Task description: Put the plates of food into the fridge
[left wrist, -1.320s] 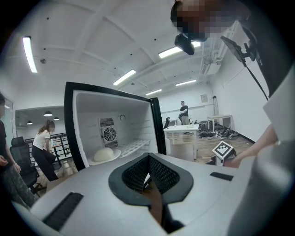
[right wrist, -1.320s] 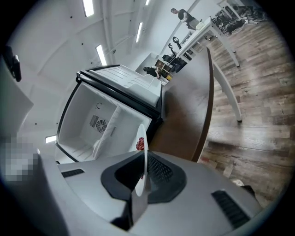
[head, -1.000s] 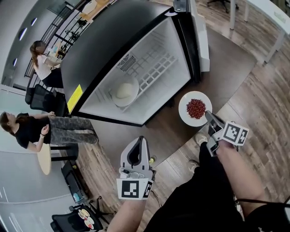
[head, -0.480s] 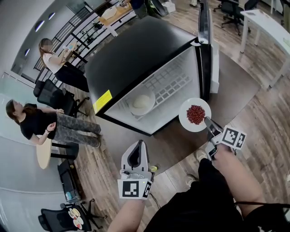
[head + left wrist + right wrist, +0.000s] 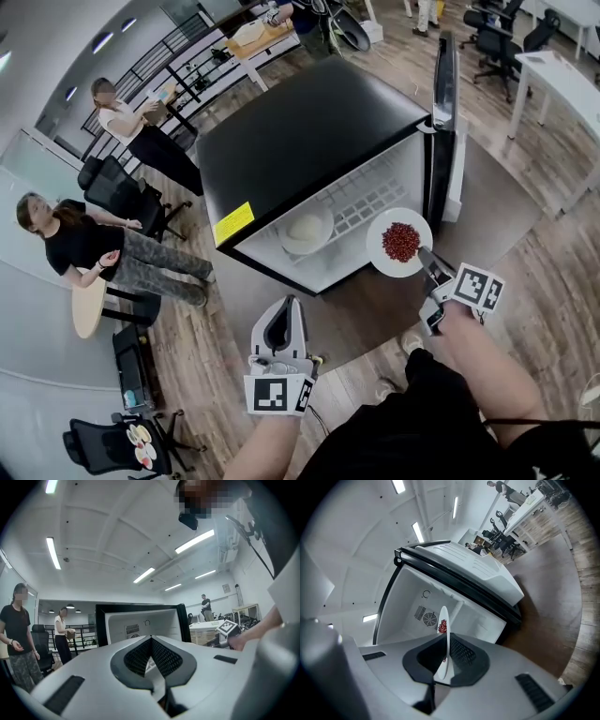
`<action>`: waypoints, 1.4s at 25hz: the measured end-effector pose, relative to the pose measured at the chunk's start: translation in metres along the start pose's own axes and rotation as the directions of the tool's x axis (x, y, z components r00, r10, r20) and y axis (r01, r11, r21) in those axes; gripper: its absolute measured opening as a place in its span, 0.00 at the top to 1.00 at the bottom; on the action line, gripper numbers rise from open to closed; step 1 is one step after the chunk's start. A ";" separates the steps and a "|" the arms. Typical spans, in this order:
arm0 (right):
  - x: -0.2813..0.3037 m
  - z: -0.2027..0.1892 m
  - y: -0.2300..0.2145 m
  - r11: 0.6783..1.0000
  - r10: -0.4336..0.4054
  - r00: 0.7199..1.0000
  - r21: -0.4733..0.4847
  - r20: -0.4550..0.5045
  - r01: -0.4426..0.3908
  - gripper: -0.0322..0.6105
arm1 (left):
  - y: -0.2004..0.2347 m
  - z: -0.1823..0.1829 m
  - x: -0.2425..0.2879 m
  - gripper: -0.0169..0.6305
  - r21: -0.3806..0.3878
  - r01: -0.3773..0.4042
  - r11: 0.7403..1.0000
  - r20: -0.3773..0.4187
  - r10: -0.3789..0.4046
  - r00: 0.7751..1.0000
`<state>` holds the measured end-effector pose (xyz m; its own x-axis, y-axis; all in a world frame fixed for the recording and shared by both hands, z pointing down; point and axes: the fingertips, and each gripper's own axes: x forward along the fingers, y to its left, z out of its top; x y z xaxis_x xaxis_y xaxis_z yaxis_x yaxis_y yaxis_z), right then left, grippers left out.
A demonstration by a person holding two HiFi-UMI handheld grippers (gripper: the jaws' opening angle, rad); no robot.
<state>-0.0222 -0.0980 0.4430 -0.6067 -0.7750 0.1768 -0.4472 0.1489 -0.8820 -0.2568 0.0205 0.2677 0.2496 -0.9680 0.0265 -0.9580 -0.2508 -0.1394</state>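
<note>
A black fridge (image 5: 309, 122) stands with its door (image 5: 442, 112) swung open to the right. On its wire shelf (image 5: 366, 202) sits a white plate of pale food (image 5: 306, 228). My right gripper (image 5: 427, 259) is shut on the rim of a white plate of red food (image 5: 398, 242), held level at the right front of the opening. In the right gripper view the plate (image 5: 442, 654) shows edge-on between the pads of the right gripper (image 5: 446, 641), facing the fridge's white inside (image 5: 417, 599). My left gripper (image 5: 281, 328) is lower and to the left, shut and holding nothing; its closed jaws (image 5: 151, 640) point at the fridge (image 5: 140, 620).
Two people (image 5: 66, 244) (image 5: 131, 127) stand left of the fridge beside black office chairs (image 5: 122, 202). A round wooden table (image 5: 89, 314) is at the left edge. White desks (image 5: 562, 70) and more chairs stand at the back right. The floor is wood with a brown mat (image 5: 487, 202).
My right gripper has lifted the plate of red food from beside the fridge up to the front of its opening. The left gripper has risen a little and stayed shut.
</note>
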 end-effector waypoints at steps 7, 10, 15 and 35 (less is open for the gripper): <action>0.029 0.012 0.010 1.000 0.015 0.999 -0.009 -0.030 -0.015 0.92 | 0.010 0.005 0.017 0.97 0.004 -0.032 0.999 0.014 0.032 0.999; 0.042 0.019 0.013 1.000 0.014 0.999 -0.019 -0.040 -0.015 0.92 | 0.013 0.004 0.026 0.97 0.000 -0.039 0.999 0.017 0.039 0.999; 0.065 0.027 0.020 0.999 0.028 0.998 -0.033 -0.058 -0.030 0.92 | 0.016 0.004 0.040 0.97 -0.005 -0.047 0.999 0.016 0.047 0.999; 0.126 0.048 0.023 0.997 0.001 0.994 -0.082 -0.112 -0.010 0.92 | 0.022 0.004 0.092 0.97 -0.029 -0.070 0.997 0.019 0.070 0.997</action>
<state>-0.0777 -0.2218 0.4242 -0.6767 -0.7016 0.2235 -0.4932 0.2065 -0.8450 -0.2540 -0.0740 0.2627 0.1845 -0.9828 -0.0026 -0.9767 -0.1831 -0.1120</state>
